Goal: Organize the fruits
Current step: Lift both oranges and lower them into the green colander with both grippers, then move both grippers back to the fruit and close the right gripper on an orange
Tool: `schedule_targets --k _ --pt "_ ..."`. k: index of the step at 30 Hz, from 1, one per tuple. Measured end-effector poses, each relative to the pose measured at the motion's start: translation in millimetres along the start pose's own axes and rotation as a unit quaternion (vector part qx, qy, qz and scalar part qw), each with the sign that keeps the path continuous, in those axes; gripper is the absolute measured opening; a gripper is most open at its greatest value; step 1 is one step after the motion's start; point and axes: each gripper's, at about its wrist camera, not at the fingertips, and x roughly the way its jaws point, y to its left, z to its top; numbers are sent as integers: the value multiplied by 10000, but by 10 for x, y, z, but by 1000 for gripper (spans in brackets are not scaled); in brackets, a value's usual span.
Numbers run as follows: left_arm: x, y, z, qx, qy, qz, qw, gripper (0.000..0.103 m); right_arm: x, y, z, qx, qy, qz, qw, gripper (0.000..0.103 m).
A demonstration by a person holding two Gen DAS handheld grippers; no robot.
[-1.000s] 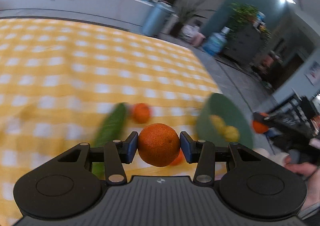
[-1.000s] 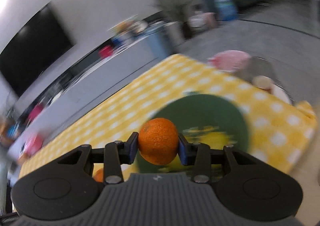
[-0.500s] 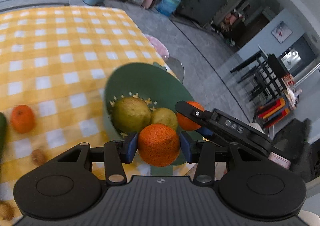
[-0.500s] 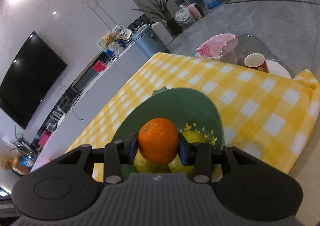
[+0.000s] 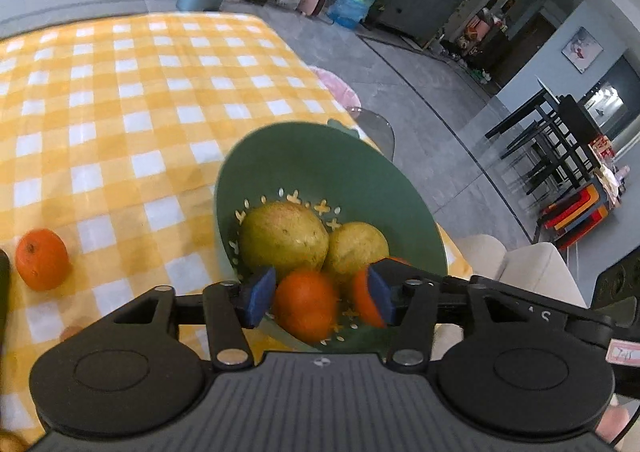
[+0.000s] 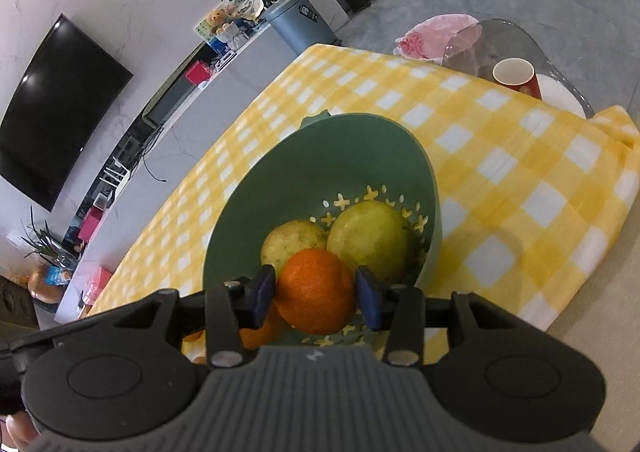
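Note:
A green colander bowl [image 5: 320, 164] stands near the table's right edge with two yellow-green pears [image 5: 282, 238] in it. My left gripper [image 5: 318, 300] is open above the bowl; the orange [image 5: 306, 306] it held lies in the bowl below the pads. My right gripper [image 6: 316, 294] is shut on a second orange [image 6: 316, 290] over the bowl [image 6: 280, 180], with the pears [image 6: 368, 240] just beyond it. That held orange also shows in the left wrist view [image 5: 362, 300]. Another orange [image 5: 42, 258] lies on the cloth to the left.
The table has a yellow checked cloth [image 5: 120, 100]. A red cup [image 6: 516, 76] and a white plate [image 6: 560, 96] stand on a glass side table beyond the far corner. A dark green vegetable [image 5: 3, 280] shows at the left edge.
My left gripper swung right over the bowl, opened and dropped its orange in. My right gripper came closer over the bowl, still holding its orange.

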Motion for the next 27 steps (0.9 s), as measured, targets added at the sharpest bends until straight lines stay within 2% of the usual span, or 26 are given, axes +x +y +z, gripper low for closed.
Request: schedule_targets --k 3,4,5,7,15,21,27 --pt "-110 -12 6 51 -118 -7 9999 76 -43 34 -10 32 -15 37 10000 55" --pt "-142 -14 9 45 -157 -9 9999 78 -55 37 3 77 -51 43 9999 61" --pt "-178 -7 7 33 -194 -9 9998 79 -84 45 13 123 -119 60 9998 68" --pt "-213 -9 13 30 -209 51 9998 79 -116 73 23 111 -150 -16 9998 73" --pt "-451 -33 -44 58 -347 217 9991 80 -162 152 14 -9 -177 -131 9998 73" --pt "-683 -27 -92 -43 -408 375 9985 80 -219 279 3 -195 -203 9 9996 74" --pt "-953 77 -174 -233 -427 717 9962 81 -255 499 -36 -406 -139 232 9988 74"
